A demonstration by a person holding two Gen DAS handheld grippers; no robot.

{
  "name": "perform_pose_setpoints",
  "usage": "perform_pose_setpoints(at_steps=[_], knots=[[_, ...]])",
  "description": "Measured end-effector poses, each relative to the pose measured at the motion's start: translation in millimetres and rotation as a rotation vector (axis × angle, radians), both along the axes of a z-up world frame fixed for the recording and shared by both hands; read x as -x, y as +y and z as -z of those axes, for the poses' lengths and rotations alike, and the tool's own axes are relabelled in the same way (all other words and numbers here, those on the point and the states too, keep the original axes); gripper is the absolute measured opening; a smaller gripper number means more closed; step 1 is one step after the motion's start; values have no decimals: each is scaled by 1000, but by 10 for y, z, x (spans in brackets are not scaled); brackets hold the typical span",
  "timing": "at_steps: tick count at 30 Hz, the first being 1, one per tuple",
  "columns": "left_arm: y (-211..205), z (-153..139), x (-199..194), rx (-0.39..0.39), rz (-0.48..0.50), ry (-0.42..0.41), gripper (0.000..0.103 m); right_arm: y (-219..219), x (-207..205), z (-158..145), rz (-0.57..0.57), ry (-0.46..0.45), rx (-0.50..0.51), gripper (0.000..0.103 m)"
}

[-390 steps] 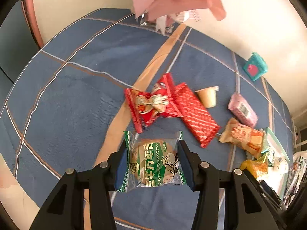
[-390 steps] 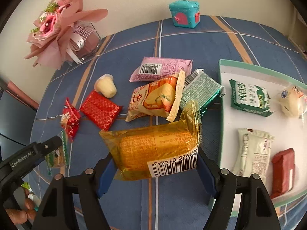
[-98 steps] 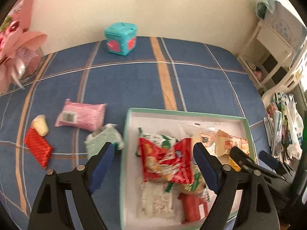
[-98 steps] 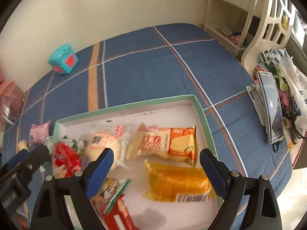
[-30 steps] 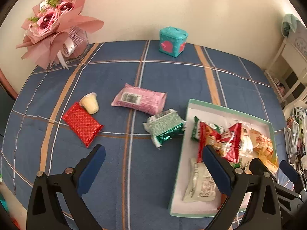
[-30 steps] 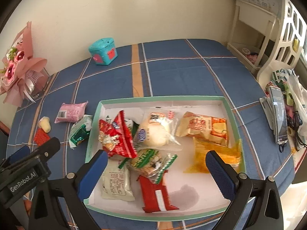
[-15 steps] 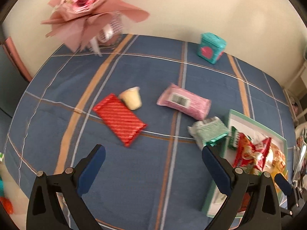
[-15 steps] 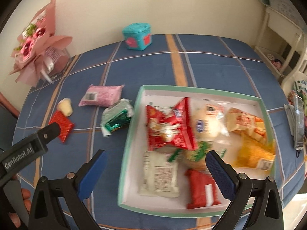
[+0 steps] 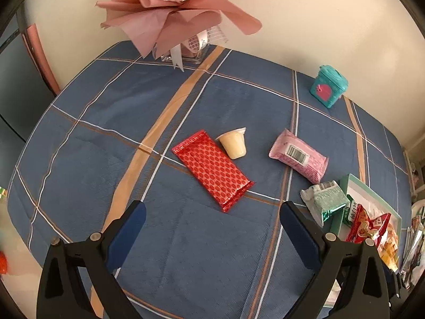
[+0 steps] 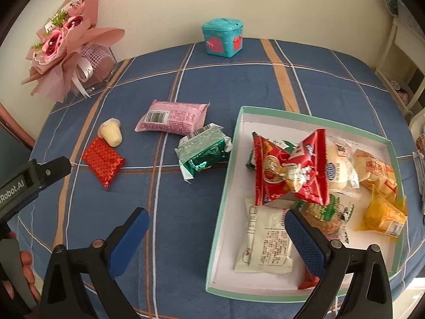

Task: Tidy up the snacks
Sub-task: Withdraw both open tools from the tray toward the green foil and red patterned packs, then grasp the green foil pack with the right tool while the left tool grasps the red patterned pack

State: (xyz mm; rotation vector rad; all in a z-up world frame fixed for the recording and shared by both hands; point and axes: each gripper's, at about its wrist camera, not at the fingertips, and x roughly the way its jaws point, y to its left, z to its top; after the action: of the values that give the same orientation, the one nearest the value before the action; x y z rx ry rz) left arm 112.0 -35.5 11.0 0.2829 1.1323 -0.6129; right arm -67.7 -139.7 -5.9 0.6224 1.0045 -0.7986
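**Desk:** What's nearest the lens?

**Photographer:** Both tools, empty. The left gripper [image 9: 211, 228] hangs with its fingers spread wide over the blue plaid tablecloth [image 9: 87, 138]. The right gripper [image 10: 216, 235] is just as wide apart, one finger over cloth, the other over the near end of the green-rimmed tray [image 10: 222, 199], which sits at the tablecloth's right edge and already holds a heap of packets.

**Desk:** And what is left outside it?

**Photographer:** Four things, toward the middle of the cloth. The red foil bar [image 9: 212, 168] lies straight ahead of the left gripper's gap, its long axis slanting from far-left to near-right across the line between the fingers. Touching its far end is a small jelly cup [image 9: 233, 143], tipped on its side. The green foil packet [image 10: 203, 150] rests just beside the tray's left wall; the pink packet [image 10: 172, 117] lies behind it.

**Desk:** Which hand goes where?

**Photographer:** By my reading, the left is nearer the bar and would need a twist to close across its narrow width. The right is nearer the green packet. Farthest back, a bouquet [image 9: 175, 8] and a teal box [image 10: 222, 38] stand along the cloth's far edge.
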Motion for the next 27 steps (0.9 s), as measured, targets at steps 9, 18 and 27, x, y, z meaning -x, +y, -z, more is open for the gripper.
perform_pose_setpoints(at_steps=[9,18,27], knots=[[-101,66,-135,4,-3,16,101,-232,-155,-40,-3,-84,-8,103],[-219,177,-380,77,-31,43,101,-442,-348,-50,-21,-139,12,103],[-366,477,-450,-4,-13,89,100,-473,-569,123,-84,-107,0,87]])
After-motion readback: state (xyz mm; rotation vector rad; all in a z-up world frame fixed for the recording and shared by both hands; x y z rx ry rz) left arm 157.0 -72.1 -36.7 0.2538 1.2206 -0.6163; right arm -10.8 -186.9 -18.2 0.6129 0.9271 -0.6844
